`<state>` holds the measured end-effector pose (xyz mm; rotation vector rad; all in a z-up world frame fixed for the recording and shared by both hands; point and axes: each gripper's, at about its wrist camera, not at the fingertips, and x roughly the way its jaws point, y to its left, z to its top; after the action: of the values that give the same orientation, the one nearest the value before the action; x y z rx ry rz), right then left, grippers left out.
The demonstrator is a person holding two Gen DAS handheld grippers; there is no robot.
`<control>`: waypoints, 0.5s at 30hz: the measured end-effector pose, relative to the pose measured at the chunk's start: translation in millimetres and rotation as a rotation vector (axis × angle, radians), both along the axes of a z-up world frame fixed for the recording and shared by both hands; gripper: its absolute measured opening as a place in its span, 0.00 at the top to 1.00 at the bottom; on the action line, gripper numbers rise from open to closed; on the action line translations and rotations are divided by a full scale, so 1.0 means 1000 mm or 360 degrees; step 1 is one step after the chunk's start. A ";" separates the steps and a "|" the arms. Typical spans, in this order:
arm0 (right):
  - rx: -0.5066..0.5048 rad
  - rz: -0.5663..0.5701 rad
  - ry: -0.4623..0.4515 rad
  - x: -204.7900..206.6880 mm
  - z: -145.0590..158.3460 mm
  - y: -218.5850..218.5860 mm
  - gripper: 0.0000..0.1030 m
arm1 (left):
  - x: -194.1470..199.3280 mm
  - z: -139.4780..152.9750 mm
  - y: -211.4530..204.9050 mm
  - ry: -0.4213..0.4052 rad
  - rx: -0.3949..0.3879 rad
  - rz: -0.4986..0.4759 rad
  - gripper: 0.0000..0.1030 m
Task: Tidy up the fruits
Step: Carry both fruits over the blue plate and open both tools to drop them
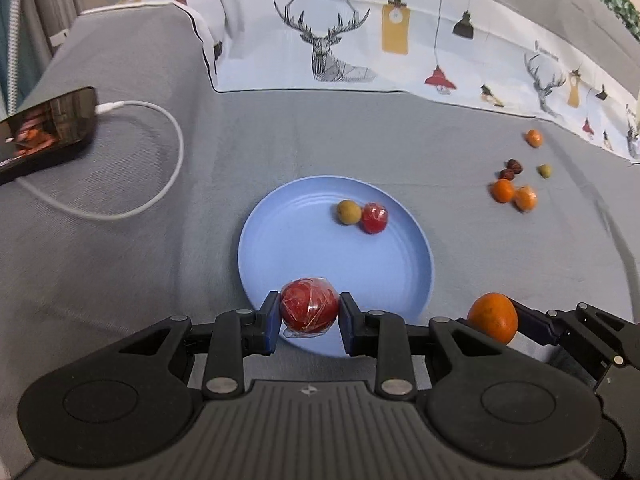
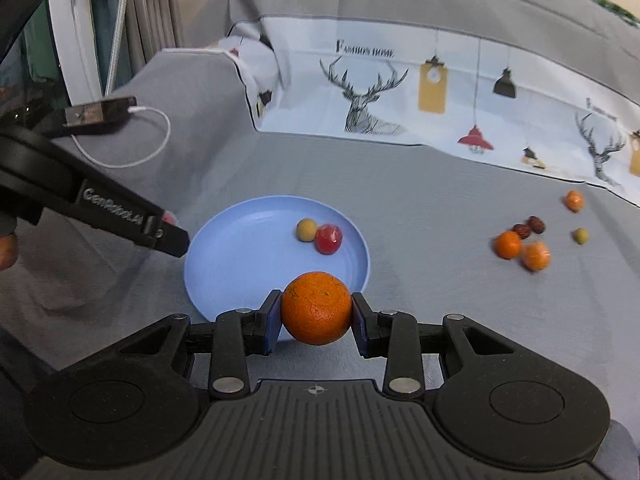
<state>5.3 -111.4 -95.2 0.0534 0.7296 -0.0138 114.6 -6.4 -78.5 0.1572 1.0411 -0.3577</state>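
Observation:
My left gripper point(image 1: 308, 314) is shut on a red wrapped fruit point(image 1: 309, 307) over the near rim of the blue plate point(image 1: 304, 240). My right gripper point(image 2: 315, 314) is shut on a large orange point(image 2: 316, 307) over the plate's point(image 2: 240, 256) near edge; it also shows in the left wrist view point(image 1: 493, 316). On the plate lie a yellowish fruit point(image 1: 348, 212) and a small red wrapped fruit point(image 1: 375, 218). Small oranges point(image 1: 503, 191), dark dates point(image 1: 512, 168) and a green fruit point(image 1: 544, 170) lie on the grey cloth at the right.
A phone point(image 1: 48, 128) with a white charging cable point(image 1: 160, 184) lies at the left. A printed deer pillow point(image 1: 340, 40) lines the back. The left gripper's body point(image 2: 100, 208) reaches in at the left of the right wrist view.

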 end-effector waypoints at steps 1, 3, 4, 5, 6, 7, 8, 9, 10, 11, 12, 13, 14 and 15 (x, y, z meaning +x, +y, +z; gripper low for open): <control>-0.0003 0.0005 0.0010 0.007 -0.004 0.000 0.64 | 0.006 -0.005 -0.002 0.0011 0.0011 0.0001 0.68; -0.0003 0.0014 0.0033 0.019 -0.012 0.000 0.64 | 0.018 -0.015 -0.006 0.0033 0.0027 0.0001 0.68; -0.0002 0.0019 0.0046 0.025 -0.016 0.000 0.64 | 0.023 -0.020 -0.008 0.0044 0.0036 0.0000 0.68; -0.0003 0.0023 0.0057 0.031 -0.019 -0.001 0.64 | 0.027 -0.024 -0.010 0.0052 0.0043 -0.0002 0.68; -0.0003 0.0026 0.0068 0.036 -0.023 -0.001 0.64 | 0.031 -0.028 -0.011 0.0062 0.0053 -0.0003 0.68; -0.0003 0.0027 0.0078 0.040 -0.027 -0.002 0.64 | 0.036 -0.033 -0.013 0.0073 0.0058 -0.0007 0.68; -0.0003 0.0028 0.0090 0.045 -0.031 -0.003 0.64 | 0.039 -0.037 -0.016 0.0081 0.0061 -0.0013 0.68; -0.0003 0.0030 0.0105 0.050 -0.035 -0.003 0.64 | 0.042 -0.042 -0.018 0.0088 0.0070 -0.0018 0.68; -0.0003 0.0033 0.0116 0.054 -0.038 -0.004 0.64 | 0.045 -0.046 -0.020 0.0096 0.0080 -0.0023 0.68; -0.0004 0.0041 0.0123 0.057 -0.041 -0.004 0.64 | 0.048 -0.051 -0.021 0.0103 0.0087 -0.0029 0.68; -0.0007 0.0048 0.0130 0.061 -0.044 -0.004 0.64 | 0.051 -0.055 -0.023 0.0110 0.0097 -0.0031 0.68; -0.0011 0.0054 0.0135 0.064 -0.046 -0.004 0.64 | 0.053 -0.059 -0.024 0.0117 0.0106 -0.0032 0.68; -0.0016 0.0058 0.0140 0.067 -0.049 -0.004 0.64 | 0.055 -0.062 -0.025 0.0124 0.0113 -0.0033 0.68; -0.0020 0.0058 0.0145 0.068 -0.050 -0.004 0.64 | 0.057 -0.065 -0.026 0.0128 0.0117 -0.0031 0.68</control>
<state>73.6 -115.4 -145.3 0.0276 0.8212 0.0140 171.8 -32.4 -143.2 0.2206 1.1332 -0.3456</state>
